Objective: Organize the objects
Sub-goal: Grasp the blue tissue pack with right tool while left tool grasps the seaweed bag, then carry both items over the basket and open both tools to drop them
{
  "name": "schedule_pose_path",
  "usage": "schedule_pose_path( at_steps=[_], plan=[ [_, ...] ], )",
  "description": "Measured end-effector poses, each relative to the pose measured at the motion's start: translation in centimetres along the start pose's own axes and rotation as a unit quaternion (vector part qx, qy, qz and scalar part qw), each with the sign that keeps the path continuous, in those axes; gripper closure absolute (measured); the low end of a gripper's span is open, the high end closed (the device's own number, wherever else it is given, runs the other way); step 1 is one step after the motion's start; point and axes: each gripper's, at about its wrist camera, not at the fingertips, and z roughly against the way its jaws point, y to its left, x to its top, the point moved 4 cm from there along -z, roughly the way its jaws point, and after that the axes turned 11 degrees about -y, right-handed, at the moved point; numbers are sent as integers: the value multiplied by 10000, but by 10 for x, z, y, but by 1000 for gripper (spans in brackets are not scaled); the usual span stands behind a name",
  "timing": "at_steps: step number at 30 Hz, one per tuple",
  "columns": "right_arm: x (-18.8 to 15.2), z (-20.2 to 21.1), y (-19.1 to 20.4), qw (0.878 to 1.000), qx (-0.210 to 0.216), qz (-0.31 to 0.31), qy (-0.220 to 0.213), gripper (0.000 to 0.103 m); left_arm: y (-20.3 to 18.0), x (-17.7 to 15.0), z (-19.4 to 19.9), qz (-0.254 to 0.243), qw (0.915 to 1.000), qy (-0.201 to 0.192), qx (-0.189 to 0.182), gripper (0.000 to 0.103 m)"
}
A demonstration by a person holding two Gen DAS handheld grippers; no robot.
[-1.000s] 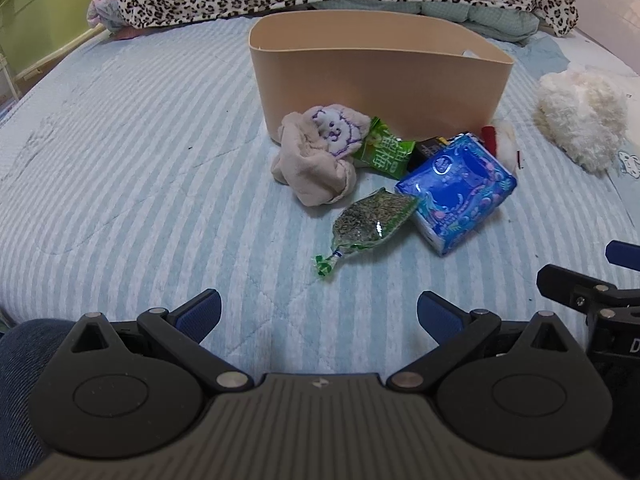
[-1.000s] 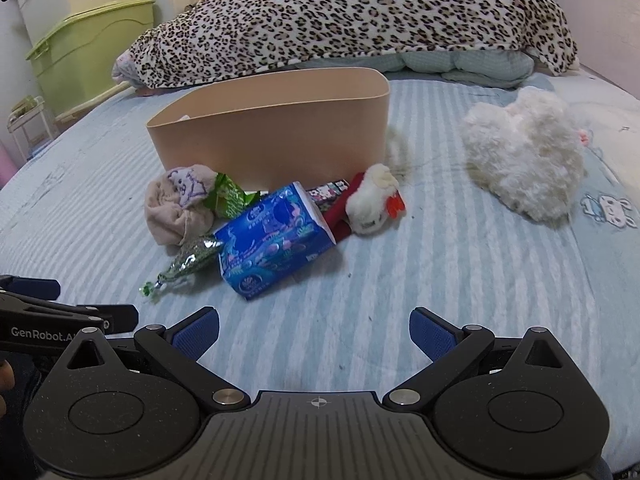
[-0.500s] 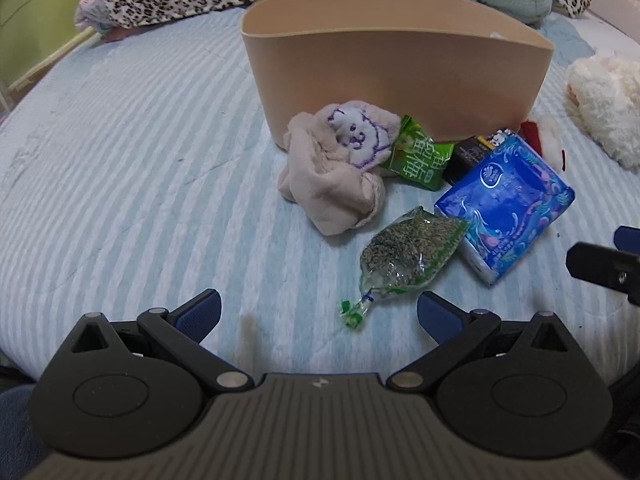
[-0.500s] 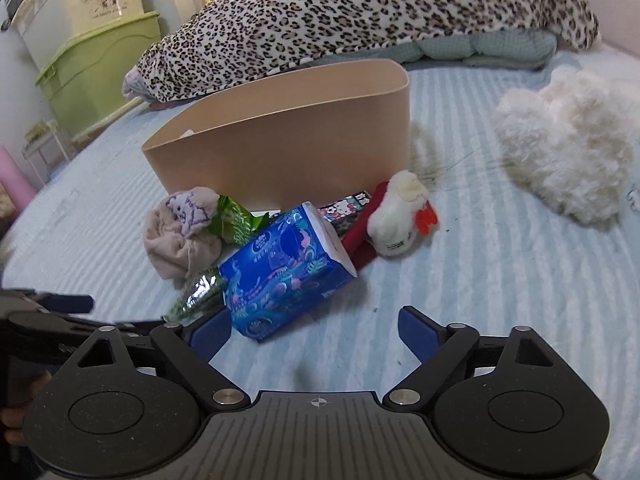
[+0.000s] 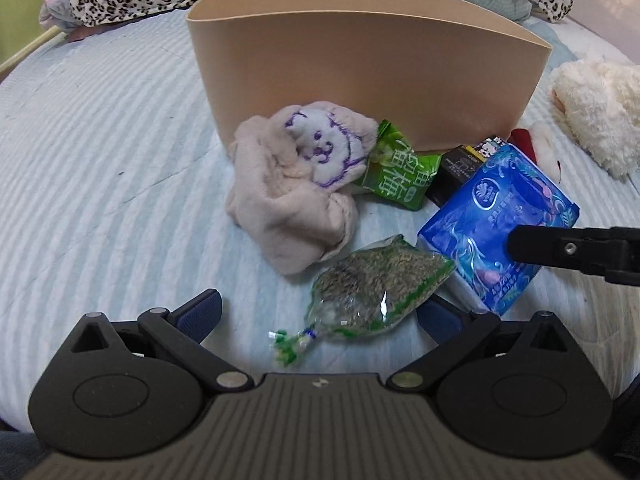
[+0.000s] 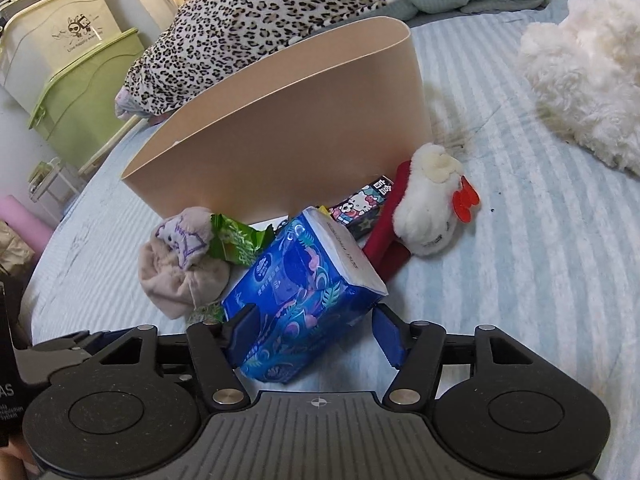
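Observation:
A tan oval bin [image 5: 368, 60] stands on the striped bed, also in the right wrist view [image 6: 280, 136]. In front of it lie a beige plush cloth [image 5: 292, 196], a green snack packet [image 5: 400, 176], a clear bag of green bits [image 5: 372, 296], a blue tissue pack [image 5: 492, 224] and a black box [image 5: 456, 168]. My left gripper [image 5: 320, 312] is open, its fingers on either side of the clear bag. My right gripper [image 6: 312, 332] is open around the blue tissue pack [image 6: 304, 292], left pad against it.
A small white plush with a red bow [image 6: 432, 204] and a Hello Kitty box [image 6: 360, 208] lie right of the bin. A large white fluffy toy [image 6: 584, 80] is at far right. A leopard blanket [image 6: 320, 8] lies behind. Green storage boxes [image 6: 80, 92] stand left of the bed.
Both grippers have moved forward toward the pile. The left now brackets the clear bag; the right now brackets the blue tissue pack.

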Motion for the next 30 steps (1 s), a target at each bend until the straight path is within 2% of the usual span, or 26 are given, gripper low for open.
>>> schedule_pose_path(
  at_steps=[1,3,6,11,12,14,18,20,30],
  plan=[
    [1,-2,1,10000,-14,20,-7,42,0,-1,-2,55,10000,28,-21,1],
    [2,-7,3,10000,-34,81,-21,44,0,-1,-2,112,9999,8,-112,15],
    [2,-12,5,9999,-46,112,-11,49,-2,0,0,123,9996,-93,-225,24],
    [4,-5,9,9996,22,198,-193,68,-8,-2,5,-11,9993,-97,-367,54],
    [5,-3,10,9996,49,204,-214,70,-7,-2,7,-28,9992,-89,-398,57],
    [6,2,12,9993,39,245,-279,73,-8,-5,9,-58,9990,-84,-437,61],
    [7,11,18,9985,9,401,-386,77,-6,-8,15,-67,9984,-73,-551,64],
    [8,17,20,9980,0,447,-457,79,-8,-9,18,-74,9982,-78,-596,70],
    [26,58,19,9942,-75,458,-972,80,-7,-2,50,-29,9979,-347,-540,72]
  ],
)
